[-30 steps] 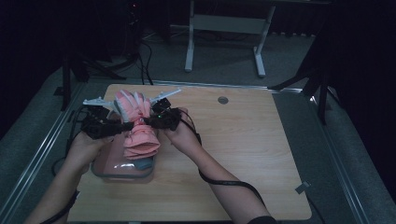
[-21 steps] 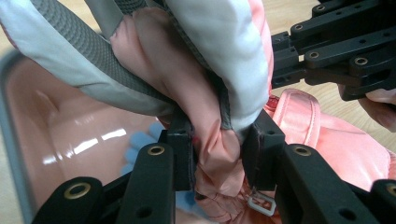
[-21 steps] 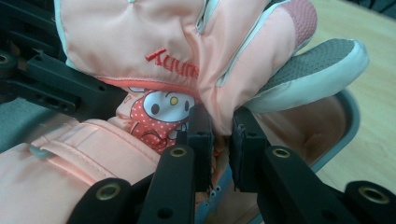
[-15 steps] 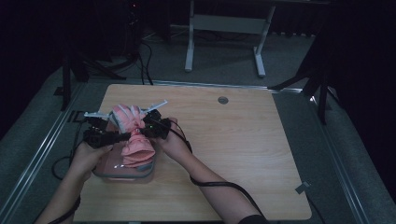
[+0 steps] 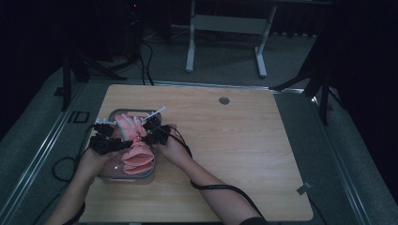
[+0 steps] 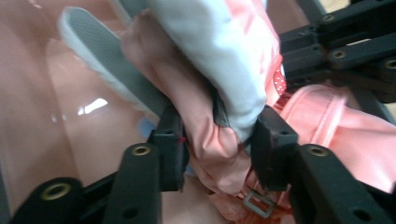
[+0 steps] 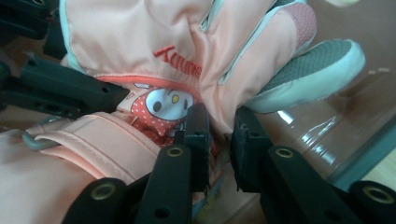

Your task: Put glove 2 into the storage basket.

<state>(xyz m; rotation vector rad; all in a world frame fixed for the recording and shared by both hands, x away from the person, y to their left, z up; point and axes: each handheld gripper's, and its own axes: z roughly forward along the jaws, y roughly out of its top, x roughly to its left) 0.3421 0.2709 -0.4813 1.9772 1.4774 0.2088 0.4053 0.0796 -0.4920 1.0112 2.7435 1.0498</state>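
From where I stand, the person's two forearms come in from the near edge of the wooden table (image 5: pixel 244 154). Each hand holds a gripper. The left gripper (image 5: pixel 104 142) and the right gripper (image 5: pixel 155 132) meet over a clear plastic bin (image 5: pixel 109 171) that sits at the left part of the table.

Between them is a pink glove (image 5: pixel 136 147). It lies in and above the bin, with its cuff toward the person and its glove tips pointing away.

In the left gripper view, the fingers (image 6: pixel 168 144) are narrowed on a bunched fold of the glove (image 6: pixel 210 140), with the pink cloth and a white part pressed between them; the bin wall is behind.

In the right gripper view, the fingers (image 7: pixel 198 135) are almost together and pinch a thin fold of the glove (image 7: pixel 154 42), just beside a small cartoon patch (image 7: pixel 161 105). The left gripper's black links show at the left edge there.

Farther off, a round grommet (image 5: pixel 224 100) is set in the table, and beyond the table a metal stand (image 5: pixel 225 28) is on the floor.
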